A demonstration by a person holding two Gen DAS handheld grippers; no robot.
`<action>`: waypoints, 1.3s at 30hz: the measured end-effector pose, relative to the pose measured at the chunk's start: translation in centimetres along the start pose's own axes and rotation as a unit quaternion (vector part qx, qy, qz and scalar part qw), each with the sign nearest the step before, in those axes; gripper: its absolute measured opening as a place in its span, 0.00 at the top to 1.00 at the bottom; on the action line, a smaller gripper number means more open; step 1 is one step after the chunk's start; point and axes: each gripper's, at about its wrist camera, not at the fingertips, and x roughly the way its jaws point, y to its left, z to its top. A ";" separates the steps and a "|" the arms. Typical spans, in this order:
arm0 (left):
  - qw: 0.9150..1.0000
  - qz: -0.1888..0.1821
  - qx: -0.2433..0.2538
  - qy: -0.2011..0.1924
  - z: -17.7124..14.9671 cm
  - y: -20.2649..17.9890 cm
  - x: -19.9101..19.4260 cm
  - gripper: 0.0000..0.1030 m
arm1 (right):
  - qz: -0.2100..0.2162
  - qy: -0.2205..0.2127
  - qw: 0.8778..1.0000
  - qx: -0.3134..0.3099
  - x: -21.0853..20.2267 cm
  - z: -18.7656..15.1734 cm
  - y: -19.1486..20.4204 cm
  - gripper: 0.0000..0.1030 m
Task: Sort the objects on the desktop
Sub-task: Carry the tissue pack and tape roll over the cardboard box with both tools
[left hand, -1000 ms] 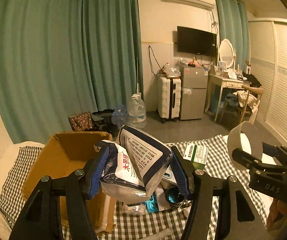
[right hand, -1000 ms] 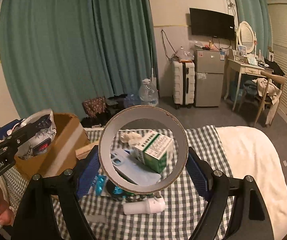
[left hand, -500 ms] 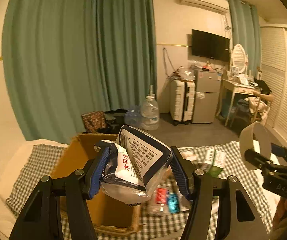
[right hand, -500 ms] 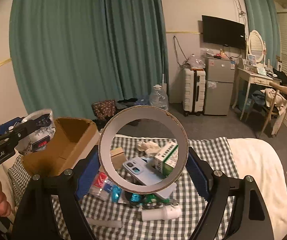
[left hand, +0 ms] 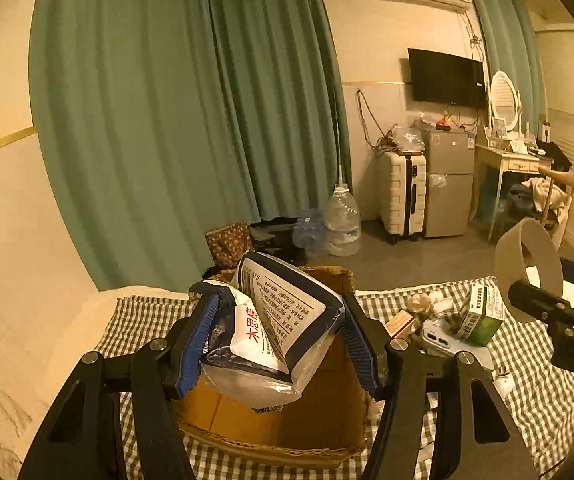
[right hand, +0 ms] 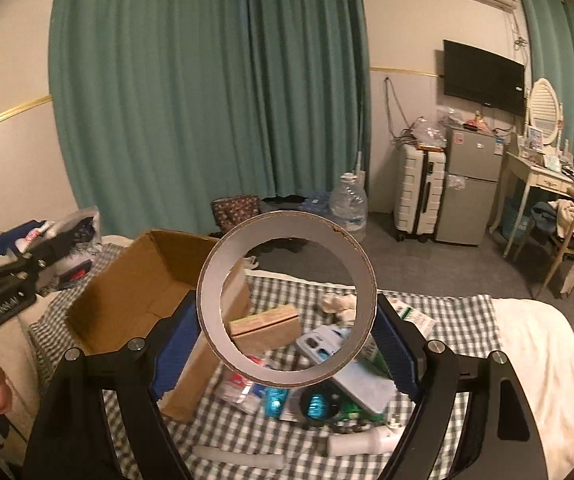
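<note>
Over cardboard box (left hand: 327,412), pouch (left hand: 275,328) betw left gripper (left hand: 279,340) pads

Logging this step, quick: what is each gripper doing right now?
Left gripper: closed on a plastic packet, over the cardboard box.
Right gripper: closed on a tape ring.

Home bedroom, green curtains (left hand: 175,120), wall TV (left hand: 445,78), suitcase (left hand: 403,194), dressing table (left hand: 507,160)

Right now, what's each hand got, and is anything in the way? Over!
Left gripper shut on plastic pouch, above open cardboard box. Right gripper shut on tape roll, over the clutter. Nothing blocks the box.
</note>
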 end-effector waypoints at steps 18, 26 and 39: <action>0.999 0.002 -0.019 0.038 -1.8 5.4 3.0 0.39 | 0.051 -0.014 0.996 -0.074 2.0 2.0 8.2 0.20; 0.997 0.001 -0.040 0.061 -2.9 7.5 5.8 0.39 | 0.066 0.007 0.995 -0.077 4.9 1.8 10.5 0.20; 0.992 -0.002 -0.060 0.115 -5.9 8.9 11.7 0.39 | 0.095 0.045 0.990 -0.091 10.5 0.5 12.4 0.20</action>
